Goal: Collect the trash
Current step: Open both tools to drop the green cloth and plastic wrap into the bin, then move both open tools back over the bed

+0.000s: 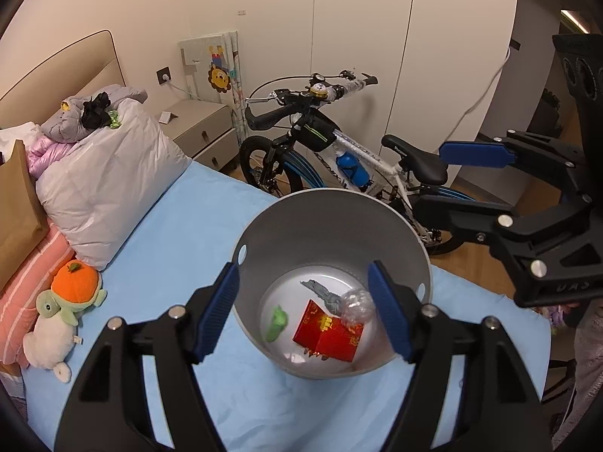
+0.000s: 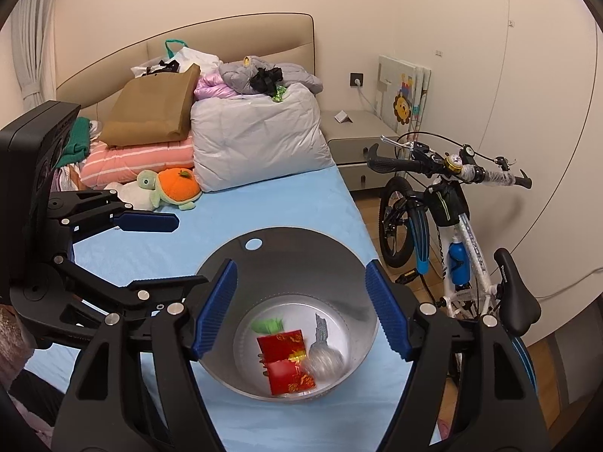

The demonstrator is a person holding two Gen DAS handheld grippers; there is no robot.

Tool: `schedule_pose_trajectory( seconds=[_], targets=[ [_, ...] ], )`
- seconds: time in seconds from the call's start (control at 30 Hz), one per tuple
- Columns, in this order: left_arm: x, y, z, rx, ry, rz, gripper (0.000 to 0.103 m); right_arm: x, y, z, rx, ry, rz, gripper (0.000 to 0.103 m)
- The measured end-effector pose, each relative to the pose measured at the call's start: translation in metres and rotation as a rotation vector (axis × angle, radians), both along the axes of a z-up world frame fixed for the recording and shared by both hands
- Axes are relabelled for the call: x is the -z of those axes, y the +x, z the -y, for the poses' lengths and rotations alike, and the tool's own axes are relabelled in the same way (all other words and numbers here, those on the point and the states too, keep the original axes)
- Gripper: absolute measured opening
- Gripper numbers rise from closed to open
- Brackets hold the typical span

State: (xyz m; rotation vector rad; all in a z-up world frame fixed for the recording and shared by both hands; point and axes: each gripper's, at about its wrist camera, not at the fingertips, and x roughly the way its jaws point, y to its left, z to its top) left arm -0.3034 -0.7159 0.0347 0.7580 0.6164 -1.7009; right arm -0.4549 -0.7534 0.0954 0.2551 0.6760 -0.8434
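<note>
Grey trash bin [image 1: 331, 226] sits on the blue bed sheet [image 1: 181, 256], near the bed's edge by the bike [image 1: 339, 158]. Both tools hover above it, angled down into its mouth.

Left tool [image 1: 305, 310]: jaws wide apart, nothing between the blue pads [image 1: 220, 312]; in the left wrist view the bin's opening shows in the gap. Right tool [image 2: 299, 309]: also spread wide, pads [image 2: 384, 309] gripping nothing, bin floor visible between them. In the left wrist view the right tool [image 1: 475, 173] comes in from 3 o'clock, past the bin's rim. In the right wrist view the left tool [image 2: 166, 252] comes in from 9 o'clock, one pad out over the sheet.

Inside the bin, on the bottom: red packet [image 1: 328, 333] w/ gold print, roughly center; green scrap [image 1: 277, 322] at its 9 o'clock; clear crumpled plastic ball [image 1: 358, 305] at about 2 o'clock, blurred; grey knotted strip [image 1: 322, 292] at 12 o'clock, touching the ball. In the right wrist view the same lot: red packet [image 2: 288, 359], green scrap [image 2: 265, 326], plastic ball [image 2: 322, 361], grey strip [image 2: 321, 329].

Rest of bed, toward the headboard [image 2: 226, 37]: white pillow [image 2: 256, 139], striped pink pillow [image 2: 139, 160], brown paper bag [image 2: 154, 109], turtle plush [image 2: 171, 186] w/ orange shell. Nightstand [image 2: 358, 139] stands beside the bed.
</note>
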Motion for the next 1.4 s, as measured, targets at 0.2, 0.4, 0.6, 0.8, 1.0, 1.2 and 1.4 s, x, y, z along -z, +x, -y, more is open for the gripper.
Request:
schedule_pose_trajectory(
  seconds=[0.2, 0.4, 0.6, 0.8, 1.0, 1.2, 1.4],
  targets=[
    [-0.001, 0.017, -0.015, -0.045, -0.005, -0.006, 0.071, -0.002, 0.010, -0.012, -0.024, -0.005, -0.015, 0.069],
    [-0.002, 0.046, -0.045, -0.115, -0.010, -0.013, 0.071, 0.003, 0.035, -0.035, -0.084, 0.010, -0.036, 0.071],
    [0.004, 0.090, -0.097, -0.237, -0.016, -0.033, 0.072, 0.016, 0.081, -0.073, -0.195, -0.002, -0.068, 0.076],
    [0.020, 0.147, -0.166, -0.439, -0.027, -0.020, 0.072, 0.035, 0.145, -0.124, -0.352, -0.008, -0.083, 0.078],
    [0.038, 0.212, -0.250, -0.678, -0.020, -0.018, 0.072, 0.054, 0.221, -0.185, -0.547, 0.012, -0.118, 0.078],
    [0.049, 0.265, -0.349, -0.914, -0.017, -0.002, 0.072, 0.082, 0.294, -0.268, -0.760, 0.034, -0.144, 0.078],
    [0.062, 0.299, -0.455, -1.122, 0.000, 0.008, 0.072, 0.114, 0.359, -0.371, -0.975, 0.035, -0.168, 0.078]
  ],
)
